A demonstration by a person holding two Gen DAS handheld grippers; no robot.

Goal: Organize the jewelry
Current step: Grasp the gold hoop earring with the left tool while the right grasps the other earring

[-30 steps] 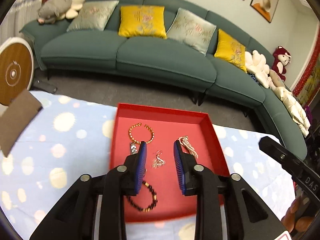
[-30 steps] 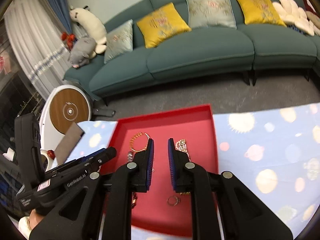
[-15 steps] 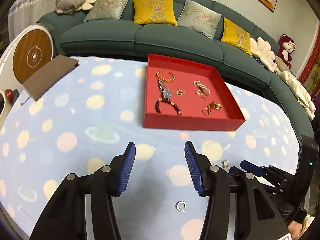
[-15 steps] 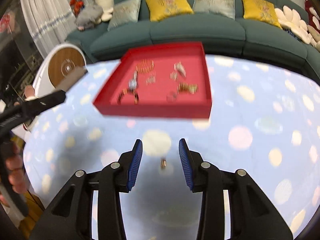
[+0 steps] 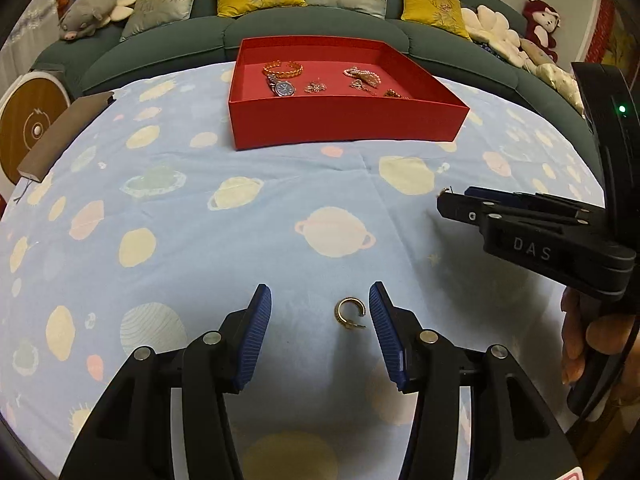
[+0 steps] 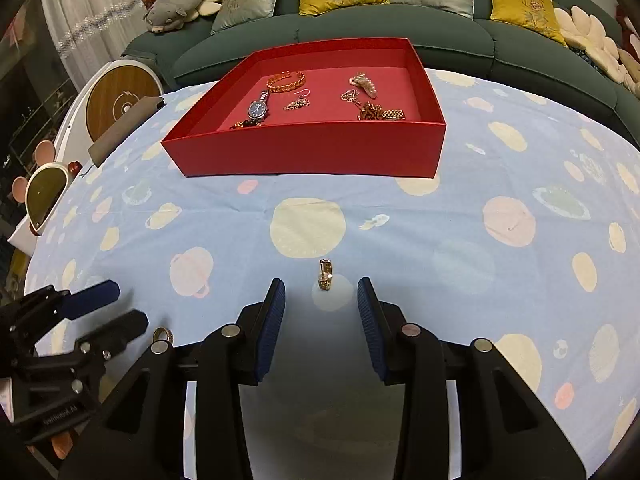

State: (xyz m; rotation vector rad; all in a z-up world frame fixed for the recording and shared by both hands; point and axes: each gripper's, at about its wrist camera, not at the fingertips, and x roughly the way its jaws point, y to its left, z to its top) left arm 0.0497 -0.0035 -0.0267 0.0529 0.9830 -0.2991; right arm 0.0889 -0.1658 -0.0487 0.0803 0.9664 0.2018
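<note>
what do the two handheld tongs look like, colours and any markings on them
Both are matte black plastic with angular, cut-out arms and silver round bolt heads at the joints. The left tongs and right tongs each end in two blue ribbed pads. Seen from the side, the right tool's body carries raised letters "DAS" and a small green light on its upright handle. No sleeves show.

**Two wrist fisheyes, low over the tablecloth**

Left wrist view: looking forward and steeply down along the left gripper (image 5: 320,312), close to the blue planet-print tablecloth (image 5: 160,208), facing the red tray (image 5: 344,120) and green sofa (image 5: 320,36) at 12 o'clock; catching the right gripper (image 5: 452,200) at 3 o'clock.

Right wrist view: riding the right gripper (image 6: 321,300), equally low, facing the same way; catching the left gripper at 8 o'clock.

Sharing tray, sofa, tablecloth.
</note>
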